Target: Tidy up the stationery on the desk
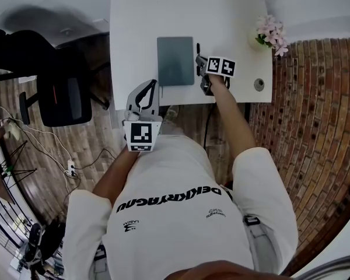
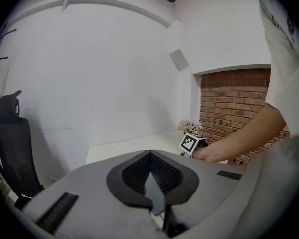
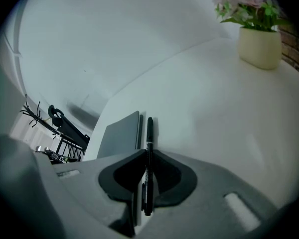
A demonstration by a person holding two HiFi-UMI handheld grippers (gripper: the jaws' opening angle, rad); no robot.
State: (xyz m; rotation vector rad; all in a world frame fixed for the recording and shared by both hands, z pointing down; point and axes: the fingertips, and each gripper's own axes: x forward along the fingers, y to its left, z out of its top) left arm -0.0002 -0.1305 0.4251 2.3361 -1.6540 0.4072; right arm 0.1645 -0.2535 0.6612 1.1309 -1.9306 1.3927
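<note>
Beside the notebook [image 1: 175, 60], 1 pen [image 3: 149, 133] is clamped by the right gripper [image 3: 146, 158]; released tilted, it could roll away. The left gripper [image 2: 150, 156] is closed, empty.

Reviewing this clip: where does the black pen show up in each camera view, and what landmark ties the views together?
Head view: black pen just right of the grey notebook.
Left gripper view: not in it.
Right gripper view: pen at centre, clamped by the right gripper.
Shared landmark: the flower pot, in all three.
</note>
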